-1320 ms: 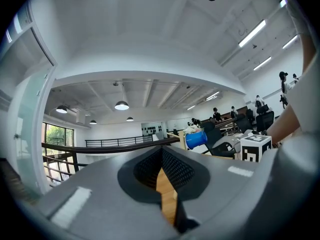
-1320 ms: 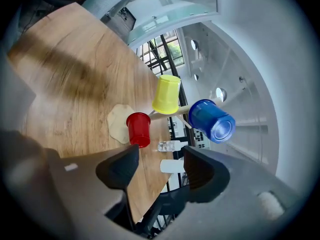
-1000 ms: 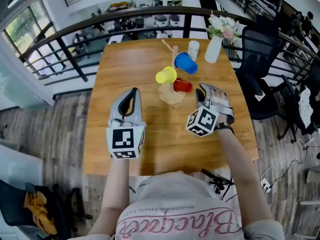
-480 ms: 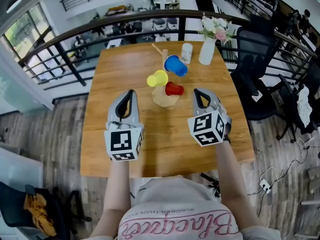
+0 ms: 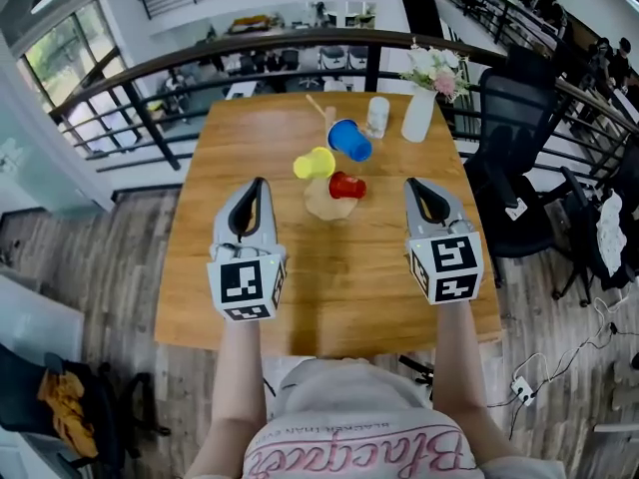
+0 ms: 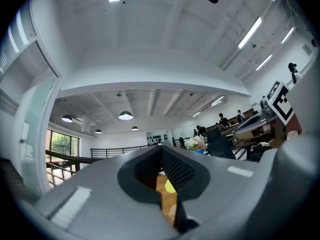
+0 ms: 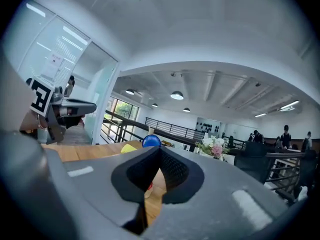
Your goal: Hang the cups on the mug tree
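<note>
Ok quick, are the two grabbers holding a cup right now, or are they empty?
Left gripper: closed, holding nothing.
Right gripper: closed, holding nothing.

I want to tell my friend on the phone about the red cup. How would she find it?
Start at the big wooden table by the black railing and find the wooden mug tree near its middle. Of the three bright cups on it, the red cup is the one nearest the person, in front of the yellow cup and the blue cup.
</note>
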Available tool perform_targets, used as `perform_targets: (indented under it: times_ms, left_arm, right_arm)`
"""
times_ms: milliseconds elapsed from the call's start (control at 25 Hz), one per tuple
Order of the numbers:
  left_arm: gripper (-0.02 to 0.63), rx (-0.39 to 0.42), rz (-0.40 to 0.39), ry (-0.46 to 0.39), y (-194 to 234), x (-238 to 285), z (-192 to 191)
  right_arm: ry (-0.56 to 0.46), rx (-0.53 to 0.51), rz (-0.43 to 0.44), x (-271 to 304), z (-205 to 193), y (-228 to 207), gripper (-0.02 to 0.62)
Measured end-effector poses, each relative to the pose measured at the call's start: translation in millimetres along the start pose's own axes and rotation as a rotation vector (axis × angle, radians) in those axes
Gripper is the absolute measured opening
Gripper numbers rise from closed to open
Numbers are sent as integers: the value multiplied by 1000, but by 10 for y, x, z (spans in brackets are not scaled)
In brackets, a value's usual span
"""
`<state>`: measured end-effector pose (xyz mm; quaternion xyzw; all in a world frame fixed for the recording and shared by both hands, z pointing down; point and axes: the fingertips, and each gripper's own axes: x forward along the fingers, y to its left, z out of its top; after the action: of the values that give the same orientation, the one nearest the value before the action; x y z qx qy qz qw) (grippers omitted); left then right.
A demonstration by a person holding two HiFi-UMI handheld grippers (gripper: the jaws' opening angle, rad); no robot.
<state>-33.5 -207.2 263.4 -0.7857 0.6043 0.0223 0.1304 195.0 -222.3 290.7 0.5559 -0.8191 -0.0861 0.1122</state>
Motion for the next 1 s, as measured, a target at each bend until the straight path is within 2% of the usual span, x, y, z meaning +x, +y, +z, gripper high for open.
perform_targets:
  times_ms: [360, 1000]
  left_arm:
    - [9, 32, 4, -18, -156, -77, 129]
    - [9, 52, -3, -23, -236, -192, 179]
  right_arm:
    - [-70, -10, 35, -138, 127, -36, 2]
    - [-109, 1, 46, -293, 150, 18, 2]
